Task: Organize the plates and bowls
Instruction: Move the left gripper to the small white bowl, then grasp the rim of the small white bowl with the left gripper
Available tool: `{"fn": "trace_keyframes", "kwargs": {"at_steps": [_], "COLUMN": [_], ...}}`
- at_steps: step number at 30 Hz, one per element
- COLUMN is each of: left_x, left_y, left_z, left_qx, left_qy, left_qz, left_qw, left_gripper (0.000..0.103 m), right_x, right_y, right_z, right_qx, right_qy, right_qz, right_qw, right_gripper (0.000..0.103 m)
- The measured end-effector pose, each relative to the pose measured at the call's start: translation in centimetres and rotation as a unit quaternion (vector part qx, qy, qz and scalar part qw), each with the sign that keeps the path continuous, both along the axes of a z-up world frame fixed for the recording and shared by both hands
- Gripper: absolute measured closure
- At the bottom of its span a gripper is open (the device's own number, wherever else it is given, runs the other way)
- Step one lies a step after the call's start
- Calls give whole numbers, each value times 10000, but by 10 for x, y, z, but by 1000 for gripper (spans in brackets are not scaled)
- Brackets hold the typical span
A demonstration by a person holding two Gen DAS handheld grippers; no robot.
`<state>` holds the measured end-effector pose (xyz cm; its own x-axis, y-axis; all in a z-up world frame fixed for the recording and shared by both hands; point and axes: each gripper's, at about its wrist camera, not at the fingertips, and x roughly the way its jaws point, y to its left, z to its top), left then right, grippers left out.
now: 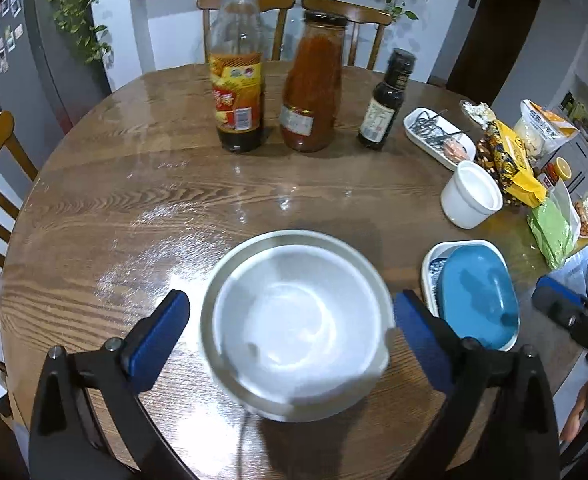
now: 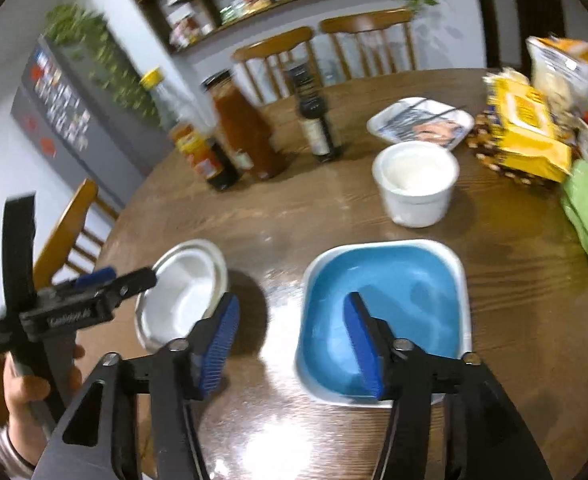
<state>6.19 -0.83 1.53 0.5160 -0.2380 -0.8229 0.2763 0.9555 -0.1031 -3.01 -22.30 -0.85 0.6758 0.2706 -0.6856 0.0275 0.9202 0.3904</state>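
**Stacked bowls between spread fingers; blue dish set lies to the right**

Left gripper: fingers spread wide, one on each side of the white bowl, neither pad touching it as far as the left wrist view shows. The bowl sits low centre of that frame, nested in a steel bowl whose rim shows behind it. The picture is smeared there, so contact cannot be ruled out entirely.

Right gripper: fingers likewise released, holding nothing. In the right wrist view its right finger stands over the blue dish, lower centre, its left finger over bare tabletop between the two stacks.

Judgement on the step: the nested pair appears set down. If it is to be lifted again, the left fingers should close on the rim squarely, low enough to catch both bowls, since the inner one may slide. The right gripper would do best to pinch one wall of the blue dish.

Count:
- Nested round bowls: two.
- Blue dish in a white rectangular dish: two.
- White ramekin, right of centre: one.
- Patterned plate, upper right: one.
- Bottles: three, namely the yellow-capped bottle, red sauce bottle and dark bottle.
- Snack packets at the right edge: several, number unclear.
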Motion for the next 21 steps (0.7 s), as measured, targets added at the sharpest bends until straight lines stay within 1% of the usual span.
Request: {"fn": "trace_keyframes", "kwargs": {"at_steps": [2, 6, 10, 13, 16, 21], "left_x": [1, 9, 22, 33, 46, 69], "left_y": [-8, -30, -73, -108, -140, -184], "left_z": [1, 3, 7, 8, 5, -9], "left_qx": [-2, -77, -77, -76, 8, 288], "left_qy": [-8, 4, -46, -101, -160, -139], "left_qz": [-20, -77, -289, -461, -526, -667], "left_qw": [10000, 9999, 9995, 9989, 9985, 9973], "left_gripper": [1, 1, 1, 1, 1, 1], "right_x": [0, 7, 18, 32, 49, 77], "right_y": [-16, -50, -80, -99, -116, -137], "right_z": [-1, -7, -12, -14, -14, -17], "right_qx": [105, 381, 470, 468, 382, 326], "right_qy": [2, 148, 258, 293, 287, 313], "right_qz": [-220, -597, -923, -1009, -1059, -995], "right_qw": [9997, 9974, 9943, 9934, 9932, 9940], "right_gripper": [37, 37, 37, 37, 37, 37]}}
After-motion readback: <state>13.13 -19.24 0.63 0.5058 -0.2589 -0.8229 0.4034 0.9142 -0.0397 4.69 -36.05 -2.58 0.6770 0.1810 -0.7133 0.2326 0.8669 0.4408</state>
